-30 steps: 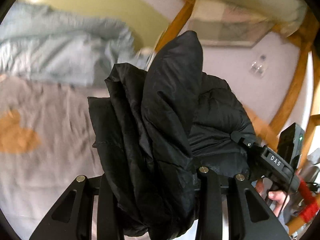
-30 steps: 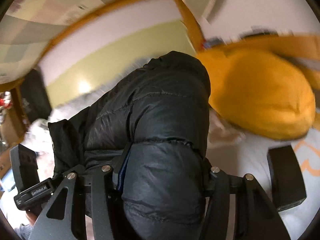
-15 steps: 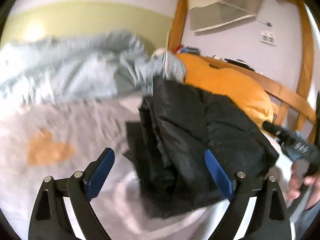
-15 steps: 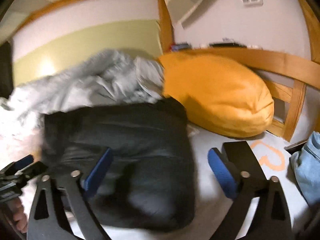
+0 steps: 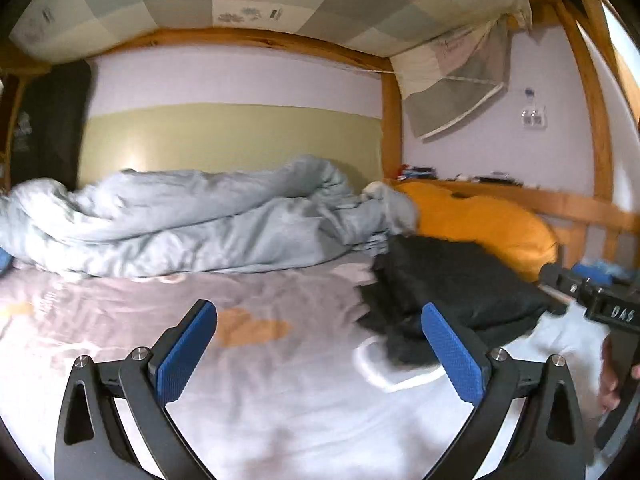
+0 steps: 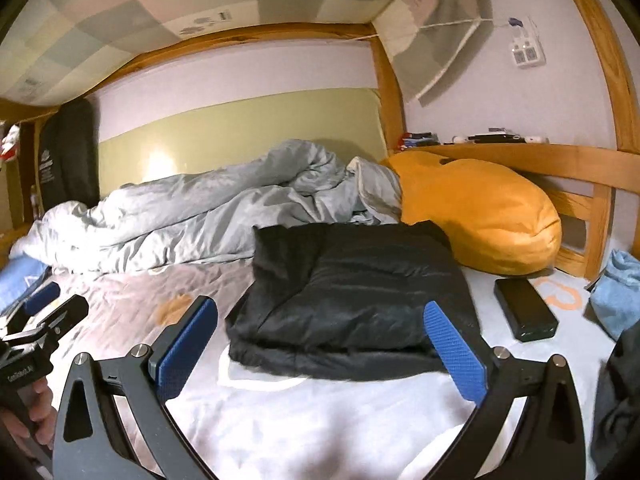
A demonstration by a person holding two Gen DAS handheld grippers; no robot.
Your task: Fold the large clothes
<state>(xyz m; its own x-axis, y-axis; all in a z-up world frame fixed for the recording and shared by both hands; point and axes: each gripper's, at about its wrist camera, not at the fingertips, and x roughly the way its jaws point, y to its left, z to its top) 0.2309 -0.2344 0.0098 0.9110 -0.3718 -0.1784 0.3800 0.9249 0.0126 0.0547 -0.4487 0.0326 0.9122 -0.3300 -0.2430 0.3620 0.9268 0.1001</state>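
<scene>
The black puffy jacket (image 6: 352, 300) is laid folded flat on the bed (image 6: 304, 420), near the head end beside the orange pillow (image 6: 480, 216), its long side running across. Both grippers' jaws are spread wide, holding nothing.

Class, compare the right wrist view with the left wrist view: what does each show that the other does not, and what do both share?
Only the right wrist view shows the black power bank, the blue cloth and the left gripper.

Only the left wrist view shows the right gripper.

Both show the folded black jacket lying on the bed sheet, the grey duvet and the orange pillow.
</scene>
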